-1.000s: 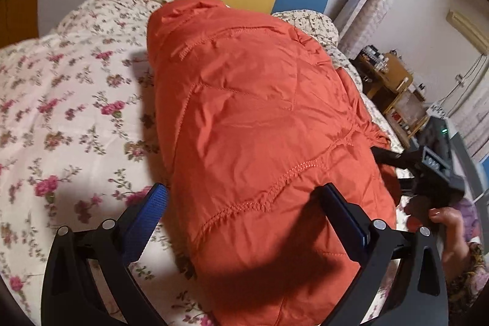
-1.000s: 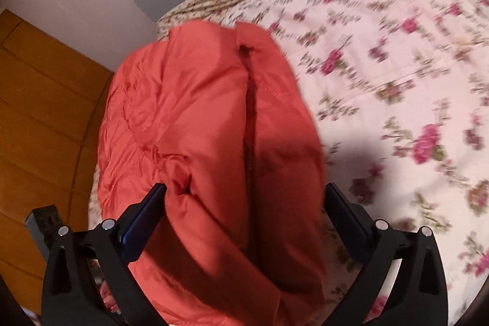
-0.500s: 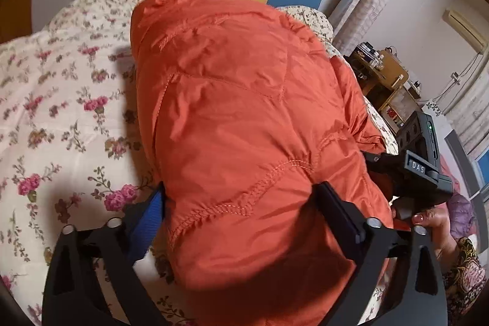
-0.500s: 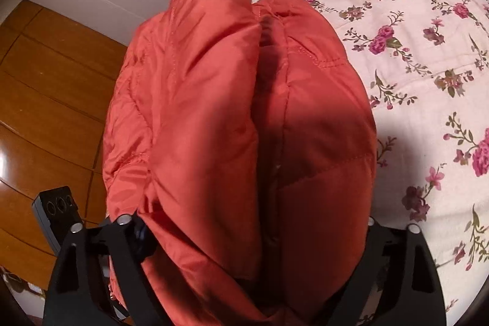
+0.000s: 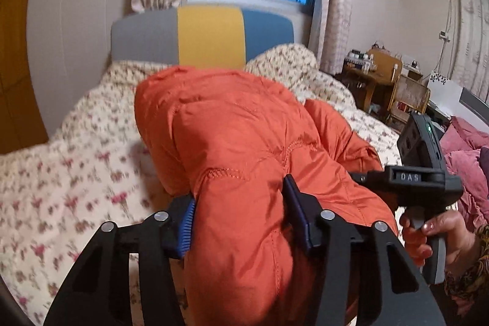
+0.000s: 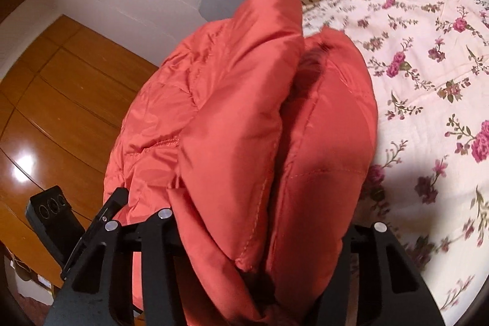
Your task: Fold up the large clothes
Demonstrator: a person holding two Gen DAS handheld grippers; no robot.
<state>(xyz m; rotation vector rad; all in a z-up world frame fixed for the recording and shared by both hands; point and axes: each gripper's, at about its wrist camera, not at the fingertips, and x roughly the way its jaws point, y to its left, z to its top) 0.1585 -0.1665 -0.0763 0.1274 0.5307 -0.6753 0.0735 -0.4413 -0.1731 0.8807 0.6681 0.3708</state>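
Note:
An orange puffy quilted jacket [image 5: 232,142] lies folded on the floral bedspread [image 5: 76,161]. My left gripper [image 5: 241,222] is shut on the jacket's near edge; its blue pads press the padding from both sides. In the right wrist view the same jacket [image 6: 244,127] bulges up between the black fingers of my right gripper [image 6: 259,258], which is shut on a thick fold; the fingertips are hidden in the fabric. The right gripper also shows in the left wrist view [image 5: 421,173], held by a hand at the jacket's right side.
The bed's grey, yellow and blue headboard [image 5: 207,32] stands behind the jacket, under a barred window. A wooden wardrobe [image 6: 55,100] is beside the bed. Cluttered wooden furniture [image 5: 385,81] and pink bedding [image 5: 464,142] are at the right.
Both grippers have closed on the jacket, from open around it to clamped on its padding. The left wrist view has tilted upward, so the window and far wall now show.

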